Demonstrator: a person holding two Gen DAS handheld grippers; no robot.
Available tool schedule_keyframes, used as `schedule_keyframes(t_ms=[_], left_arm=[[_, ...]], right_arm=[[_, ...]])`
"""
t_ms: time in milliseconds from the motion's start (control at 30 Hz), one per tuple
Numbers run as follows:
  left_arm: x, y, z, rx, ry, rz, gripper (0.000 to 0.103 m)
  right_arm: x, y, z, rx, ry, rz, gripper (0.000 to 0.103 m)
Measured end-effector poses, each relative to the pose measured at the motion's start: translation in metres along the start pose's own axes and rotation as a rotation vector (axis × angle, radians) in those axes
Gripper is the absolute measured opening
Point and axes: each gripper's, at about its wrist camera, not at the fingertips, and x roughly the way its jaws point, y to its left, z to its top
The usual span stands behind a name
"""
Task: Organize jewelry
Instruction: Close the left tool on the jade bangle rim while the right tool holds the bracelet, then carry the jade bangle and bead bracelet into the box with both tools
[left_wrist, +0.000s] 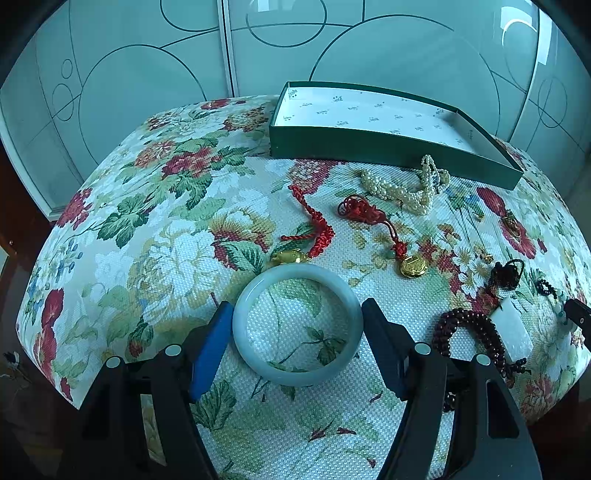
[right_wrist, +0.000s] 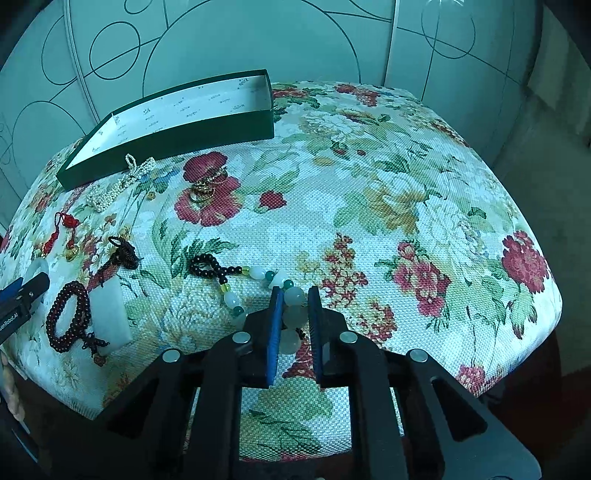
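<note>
My left tongs (left_wrist: 297, 321) are spread wide around the one pale jade bangle (left_wrist: 297, 324), lying flat near the cushion's (left_wrist: 155, 229) front edge, pads just beside its rim. My right tongs (right_wrist: 295, 295) are clenched on the green-and-white bead strand (right_wrist: 258, 275). Two red knotted charms (left_wrist: 314, 229) (left_wrist: 376, 225), one pearl necklace (left_wrist: 406, 188), one dark bead bracelet (left_wrist: 469, 332); one green box (left_wrist: 369, 144) at the back edge.
</note>
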Motion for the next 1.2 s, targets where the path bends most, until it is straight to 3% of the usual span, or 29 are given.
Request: schedule_keyframes(t_ms=[300,733,1200], left_arm=[[-0.002,0.006,0.0,-0.025,-0.01,0.014,0.07],[-0.028,0.009,0.024,-0.044,-0.096,0.017,0.07],[-0.054,-0.003,0.056,-0.02,-0.176,0.002,0.07]], right_arm=[[-0.002,-0.001,0.002,0.014,-0.014,0.033,0.013],[-0.026,0.005,0.026,0.021,-0.089,0.109,0.013],[-0.063,0.012,0.065,0.009,-0.214,0.167,0.013]])
